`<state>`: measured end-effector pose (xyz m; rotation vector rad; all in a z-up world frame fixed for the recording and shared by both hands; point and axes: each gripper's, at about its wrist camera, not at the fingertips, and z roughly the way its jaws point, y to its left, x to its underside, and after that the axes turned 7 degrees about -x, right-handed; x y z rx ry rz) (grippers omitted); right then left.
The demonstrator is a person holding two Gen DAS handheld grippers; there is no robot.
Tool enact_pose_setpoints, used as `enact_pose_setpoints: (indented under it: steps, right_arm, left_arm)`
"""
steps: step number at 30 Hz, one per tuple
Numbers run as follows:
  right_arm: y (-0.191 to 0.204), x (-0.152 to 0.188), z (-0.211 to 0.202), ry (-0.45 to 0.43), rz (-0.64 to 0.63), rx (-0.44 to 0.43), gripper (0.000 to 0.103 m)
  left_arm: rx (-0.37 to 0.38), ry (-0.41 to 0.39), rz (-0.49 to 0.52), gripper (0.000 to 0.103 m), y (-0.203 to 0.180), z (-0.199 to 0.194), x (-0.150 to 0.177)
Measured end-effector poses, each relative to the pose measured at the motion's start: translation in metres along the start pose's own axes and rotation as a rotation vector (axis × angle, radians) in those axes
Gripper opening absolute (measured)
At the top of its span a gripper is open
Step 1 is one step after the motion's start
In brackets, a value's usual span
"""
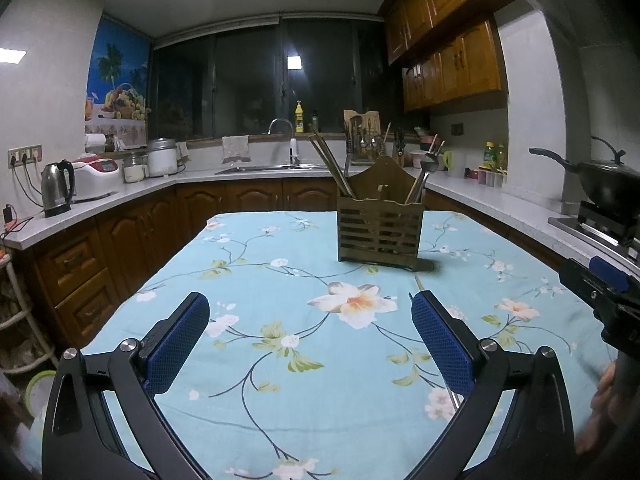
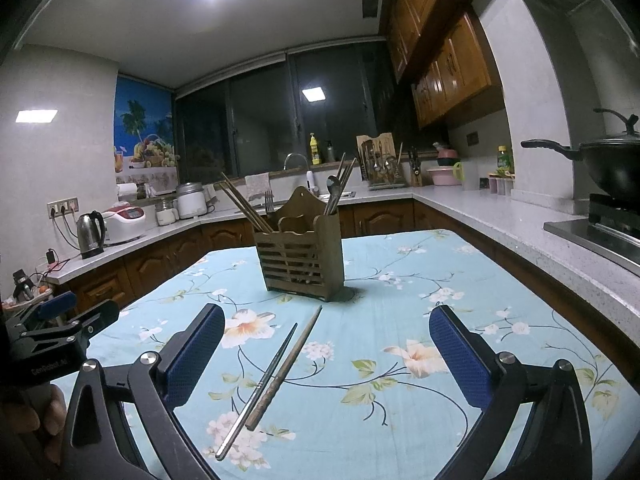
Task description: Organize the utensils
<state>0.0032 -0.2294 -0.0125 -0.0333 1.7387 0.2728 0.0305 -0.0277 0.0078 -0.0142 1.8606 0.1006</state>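
Both tongs, left (image 1: 310,312) and right (image 2: 326,330), gape empty; two chopsticks (image 2: 276,376), seemingly crossed, lie before the holder (image 2: 300,256).

Only one bit of lettering shows: small pale print on the black body of the left gripper (image 2: 60,312), too blurred to read for sure.

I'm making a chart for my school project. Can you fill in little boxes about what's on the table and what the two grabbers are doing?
table cover: blue flowered cloth
holder: wooden utensil holder, upright, with chopsticks and a spoon inside
loose things: metal chopstick and wooden chopstick, lying crossed on the cloth
left gripper: open, empty
right gripper: open, empty, loose chopsticks between its fingers
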Motion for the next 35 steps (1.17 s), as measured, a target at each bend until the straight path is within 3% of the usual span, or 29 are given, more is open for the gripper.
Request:
enact_pose_setpoints:
  steps: [35]
  right_arm:
    - [-0.010,-0.008,0.012,0.038,0.026,-0.011,0.103]
  left_arm:
    - [0.049,0.028,-0.001,0.103,-0.012,0.006,-0.008]
